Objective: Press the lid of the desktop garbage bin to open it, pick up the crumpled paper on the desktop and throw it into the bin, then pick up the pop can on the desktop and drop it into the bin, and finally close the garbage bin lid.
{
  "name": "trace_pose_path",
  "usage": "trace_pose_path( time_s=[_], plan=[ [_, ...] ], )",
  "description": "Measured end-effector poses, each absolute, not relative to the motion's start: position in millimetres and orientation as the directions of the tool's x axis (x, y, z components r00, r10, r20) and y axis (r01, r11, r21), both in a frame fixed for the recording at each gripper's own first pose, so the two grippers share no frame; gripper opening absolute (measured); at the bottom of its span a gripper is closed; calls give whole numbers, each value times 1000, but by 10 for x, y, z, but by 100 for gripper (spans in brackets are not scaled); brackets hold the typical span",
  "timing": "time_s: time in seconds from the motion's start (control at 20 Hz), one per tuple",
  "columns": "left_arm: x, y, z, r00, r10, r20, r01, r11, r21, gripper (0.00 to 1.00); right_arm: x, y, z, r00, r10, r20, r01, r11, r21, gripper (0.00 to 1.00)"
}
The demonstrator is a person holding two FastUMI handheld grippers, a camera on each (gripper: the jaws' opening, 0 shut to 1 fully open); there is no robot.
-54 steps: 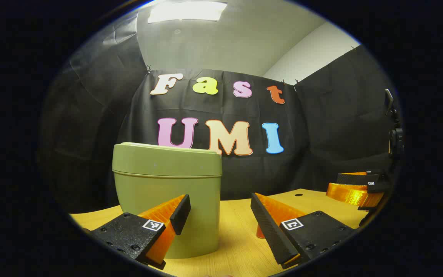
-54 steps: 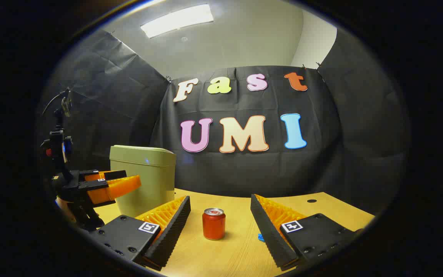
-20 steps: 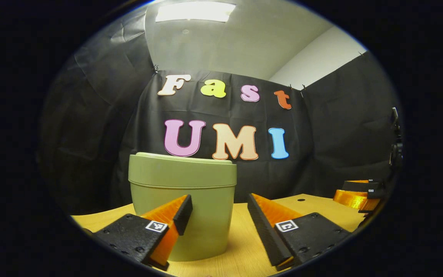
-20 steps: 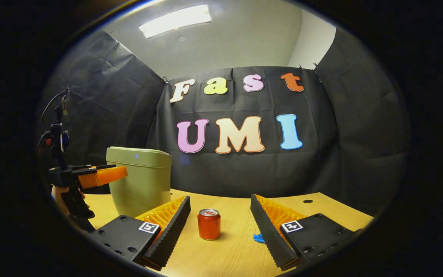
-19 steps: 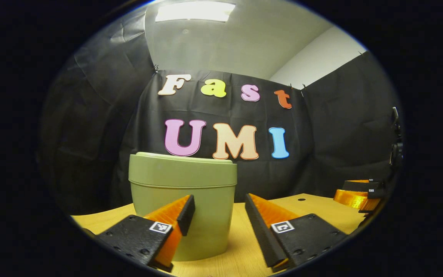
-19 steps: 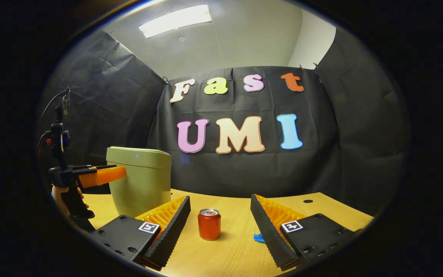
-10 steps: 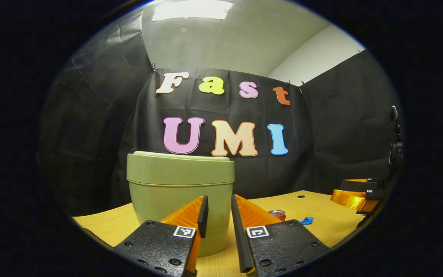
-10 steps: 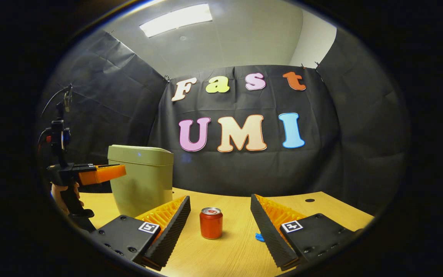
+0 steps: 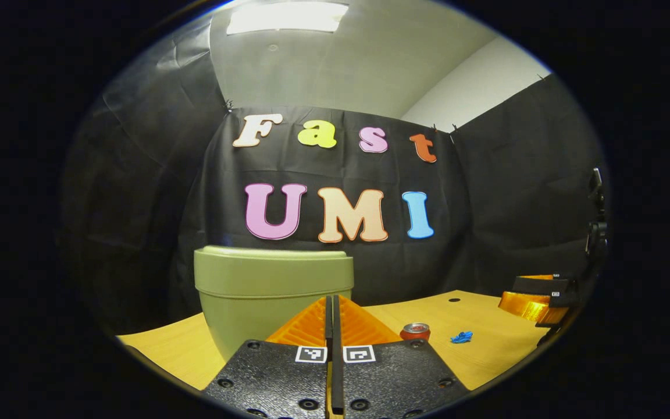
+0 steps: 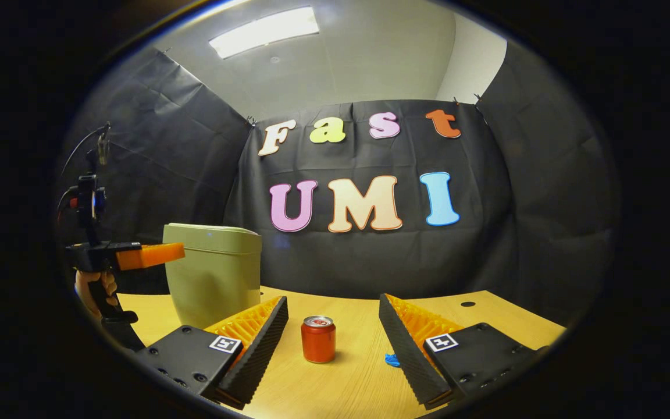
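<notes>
The green bin (image 9: pixel 271 291) stands on the desk with its lid (image 9: pixel 274 269) down. My left gripper (image 9: pixel 332 299) is shut with nothing in it, held in front of the bin at about lid height; in the right gripper view this left gripper (image 10: pixel 175 253) hovers beside the bin (image 10: pixel 213 279) in a person's hand (image 10: pixel 93 285). A red pop can (image 10: pixel 318 339) stands upright between the fingers of my open right gripper (image 10: pixel 332 299), farther off. The blue crumpled paper (image 10: pixel 392 360) lies to the can's right, partly hidden by a finger. The left gripper view has the can (image 9: pixel 415 331), the paper (image 9: pixel 462 337) and the right gripper (image 9: pixel 512 294).
The wooden desk (image 10: pixel 358 378) ends at the black cloth wall behind the bin. A small round hole (image 10: pixel 468 304) sits in the desk at the back right.
My left gripper's fingers have gone from wide open to shut and it has risen slightly. The right gripper, can and paper have hardly moved.
</notes>
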State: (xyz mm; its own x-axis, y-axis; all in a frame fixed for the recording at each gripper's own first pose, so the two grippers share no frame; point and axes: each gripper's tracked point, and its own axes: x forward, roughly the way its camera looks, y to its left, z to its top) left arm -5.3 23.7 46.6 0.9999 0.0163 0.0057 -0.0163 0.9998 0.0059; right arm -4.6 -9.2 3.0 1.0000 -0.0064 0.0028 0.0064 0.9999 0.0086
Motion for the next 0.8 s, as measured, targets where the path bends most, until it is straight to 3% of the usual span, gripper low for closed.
trace_pose_path(
  time_s=[0.45, 0.6, 0.8],
  plan=[
    [293, 508, 1155, 993, 80, 82, -89, 989, 118, 0, -68, -142, 77, 1000, -8, 1, 8, 1000, -4, 99],
    [402, 568, 1088, 995, 87, 52, -90, 995, 49, 0, -92, -188, 105, 1000, -17, 10, 17, 1000, 9, 99],
    [449, 976, 1019, 981, 193, 31, -193, 981, 0, 0, -117, -268, 171, 999, -32, 24, 32, 999, 17, 99]
  ],
)
